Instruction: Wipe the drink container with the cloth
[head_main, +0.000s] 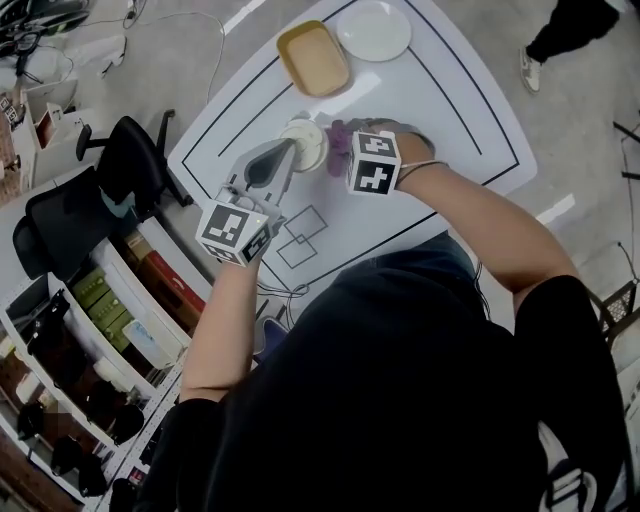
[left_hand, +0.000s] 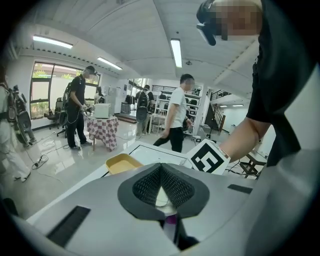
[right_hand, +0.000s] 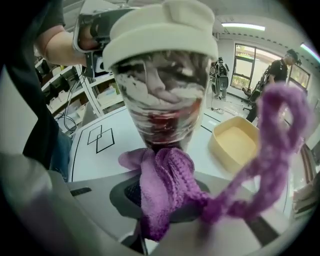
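Observation:
The drink container (head_main: 305, 143) is a clear cup with a cream lid, standing on the white table (head_main: 450, 110). In the right gripper view the drink container (right_hand: 165, 85) fills the centre, upright. My left gripper (head_main: 288, 152) reaches in from the lower left and is shut on its lid; a cream sliver of the lid (left_hand: 161, 198) shows between the closed jaws. My right gripper (right_hand: 160, 200) is shut on a purple knitted cloth (right_hand: 167, 187), which presses against the cup's lower wall. The cloth (head_main: 337, 135) shows just right of the cup, beside the right gripper's marker cube (head_main: 373, 162).
A yellow tray (head_main: 313, 58) and a white plate (head_main: 374, 30) lie at the table's far side. Two drawn squares (head_main: 300, 235) mark the near side. An office chair (head_main: 130, 160) and shelves (head_main: 120, 310) stand to the left. Several people stand in the room beyond.

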